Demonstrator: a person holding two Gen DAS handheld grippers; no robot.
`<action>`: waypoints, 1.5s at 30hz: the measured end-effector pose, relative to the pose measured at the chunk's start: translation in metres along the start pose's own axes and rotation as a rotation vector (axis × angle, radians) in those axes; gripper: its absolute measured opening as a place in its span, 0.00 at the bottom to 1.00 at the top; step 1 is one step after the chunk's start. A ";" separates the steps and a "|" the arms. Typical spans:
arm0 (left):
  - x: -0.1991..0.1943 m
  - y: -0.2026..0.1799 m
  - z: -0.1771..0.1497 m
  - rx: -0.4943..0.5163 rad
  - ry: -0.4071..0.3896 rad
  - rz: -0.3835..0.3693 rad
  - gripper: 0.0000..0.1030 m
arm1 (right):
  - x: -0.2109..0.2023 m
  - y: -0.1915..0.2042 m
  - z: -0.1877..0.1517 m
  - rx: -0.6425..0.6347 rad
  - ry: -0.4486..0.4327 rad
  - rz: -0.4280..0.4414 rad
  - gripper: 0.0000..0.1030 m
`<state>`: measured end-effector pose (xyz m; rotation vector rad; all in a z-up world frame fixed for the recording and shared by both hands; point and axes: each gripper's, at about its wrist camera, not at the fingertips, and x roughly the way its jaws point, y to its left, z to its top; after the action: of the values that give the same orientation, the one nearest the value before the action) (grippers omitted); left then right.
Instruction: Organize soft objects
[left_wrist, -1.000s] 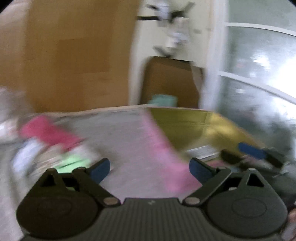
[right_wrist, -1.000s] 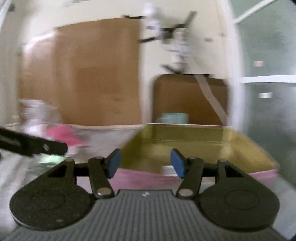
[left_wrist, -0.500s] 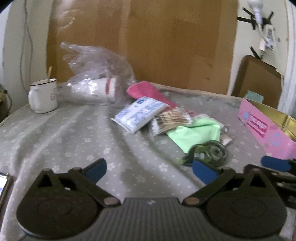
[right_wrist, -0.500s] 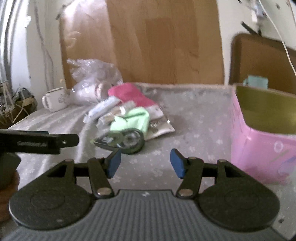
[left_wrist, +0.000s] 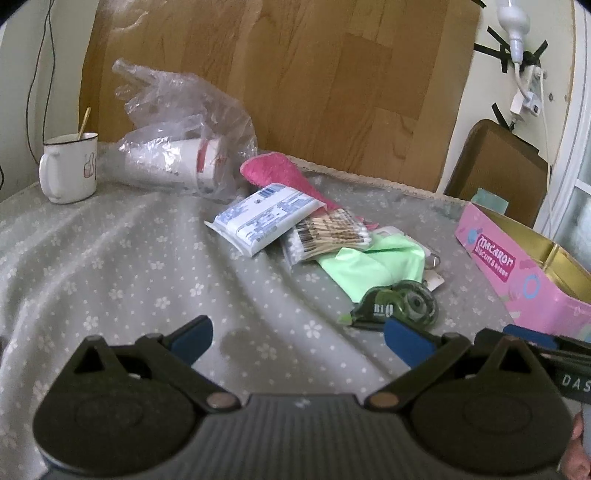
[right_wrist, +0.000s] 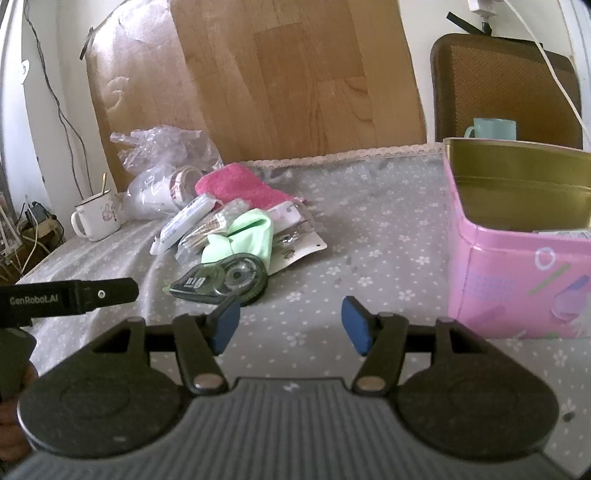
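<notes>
Both grippers hover empty over the tablecloth's (left_wrist: 110, 266) near edge — left gripper (left_wrist: 297, 338) spread wide, right gripper (right_wrist: 290, 321) half-open — seemingly poised to move the mid-cloth heap, green cloth (left_wrist: 373, 264) and pink towel (right_wrist: 240, 186), into the pink tin (right_wrist: 517, 280) at the right edge.

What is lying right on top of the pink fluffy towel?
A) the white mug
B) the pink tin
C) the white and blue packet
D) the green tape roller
C: the white and blue packet lies across the near end of the pink towel, while the tape roller, white mug and pink tin sit apart from it.
</notes>
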<state>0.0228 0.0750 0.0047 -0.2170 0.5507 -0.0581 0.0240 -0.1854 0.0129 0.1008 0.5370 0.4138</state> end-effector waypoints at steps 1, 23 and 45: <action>0.000 0.000 0.000 -0.003 0.002 -0.002 1.00 | 0.000 0.000 0.000 0.004 0.000 0.000 0.62; 0.001 -0.003 0.000 0.023 0.005 0.005 1.00 | -0.005 -0.003 0.001 0.024 -0.018 0.005 0.63; 0.001 -0.004 0.000 0.021 0.005 0.004 1.00 | -0.004 -0.004 0.001 0.025 -0.018 0.007 0.63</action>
<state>0.0236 0.0714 0.0053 -0.1953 0.5554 -0.0605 0.0225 -0.1909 0.0147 0.1299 0.5241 0.4129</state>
